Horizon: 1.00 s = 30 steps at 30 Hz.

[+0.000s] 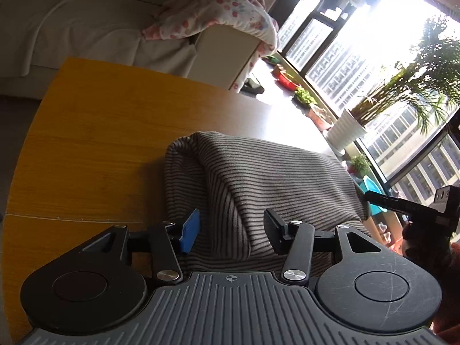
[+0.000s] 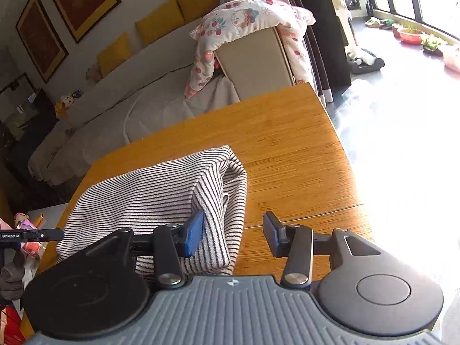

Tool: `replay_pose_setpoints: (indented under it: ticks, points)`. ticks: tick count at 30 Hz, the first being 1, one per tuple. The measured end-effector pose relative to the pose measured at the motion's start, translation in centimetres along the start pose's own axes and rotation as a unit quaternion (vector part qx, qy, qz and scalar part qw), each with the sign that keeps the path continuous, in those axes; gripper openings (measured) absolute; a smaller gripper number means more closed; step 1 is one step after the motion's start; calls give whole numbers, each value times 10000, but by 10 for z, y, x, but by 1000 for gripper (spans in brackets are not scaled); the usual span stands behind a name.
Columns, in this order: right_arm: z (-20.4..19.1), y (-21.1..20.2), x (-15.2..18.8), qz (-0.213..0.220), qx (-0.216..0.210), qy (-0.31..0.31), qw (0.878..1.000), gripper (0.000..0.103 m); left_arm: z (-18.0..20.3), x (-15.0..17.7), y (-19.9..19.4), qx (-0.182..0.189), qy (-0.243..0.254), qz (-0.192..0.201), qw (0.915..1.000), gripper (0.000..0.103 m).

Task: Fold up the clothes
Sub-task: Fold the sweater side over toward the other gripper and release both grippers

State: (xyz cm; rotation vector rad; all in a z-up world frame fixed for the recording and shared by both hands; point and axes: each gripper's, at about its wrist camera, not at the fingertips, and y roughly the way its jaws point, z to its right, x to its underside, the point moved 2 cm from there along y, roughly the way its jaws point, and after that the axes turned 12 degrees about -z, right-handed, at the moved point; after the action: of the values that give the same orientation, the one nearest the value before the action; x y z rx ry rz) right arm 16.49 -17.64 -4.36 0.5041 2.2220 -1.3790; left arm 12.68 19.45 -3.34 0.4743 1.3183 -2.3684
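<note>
A folded grey garment with thin dark stripes lies on the wooden table. My left gripper hovers low over its near edge. The jaws stand apart and a raised fold of cloth sits between them, with neither pad pressing on it. In the right wrist view the same striped garment lies left of centre. My right gripper is open at the garment's right end, the blue pad against the cloth and the black pad over bare table.
Behind the table stands a pale sofa with a floral blanket over its arm. Potted plants line the window sill on the right. The table's right edge drops to a bright floor.
</note>
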Motion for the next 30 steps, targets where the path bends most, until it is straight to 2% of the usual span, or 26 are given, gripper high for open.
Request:
replay_pose_setpoints:
  ticks: [1,2,4,8,11,12,13,14,16,19,23,26,28,30]
  points:
    - [-3,-5,-2,80,-52,-38,9999,44,3,1,0,116,2,21,9999,72]
    - [-7,-7,-4,129,-129,-71,9998,44,6,1,0,227,6,41,9997,75]
    - [-17,-3,-7,142,-190,-203,9995,46,12,1,10,59,85,19,9999,77]
    - [-30,27,-6,-69,-14,-387,9992,53,16,0,32,71,-9,-73,9999,81]
    - [-34,45,0,-222,-87,-428,9988,52,24,0,43,-39,115,-73,9999,81]
    - [-39,47,2,-207,-55,-562,9982,46,28,-1,45,-135,210,-45,9997,73]
    - [-44,50,4,-178,-1,-720,9972,41,31,-2,47,-230,302,-18,9993,53]
    - [-50,50,4,-159,19,-872,9961,30,32,-5,46,-289,306,-18,9991,45]
    - [-60,46,0,-114,12,-993,9950,26,35,-11,36,-354,300,77,9989,26]
    - [-72,28,-6,34,-96,-1165,9931,23,44,-18,1,-400,379,434,9975,24]
    - [-82,-6,0,102,-742,-1146,9906,23,60,5,-48,-317,540,673,9958,24]
    - [-72,-7,16,-9,-774,-982,9922,24,57,40,-46,-348,529,446,9970,27]
    - [-59,9,29,-214,-615,-802,9947,25,47,61,-30,-419,355,152,9984,28]
    - [-51,26,41,-359,-368,-825,9953,29,36,76,-12,-672,159,-99,9976,31]
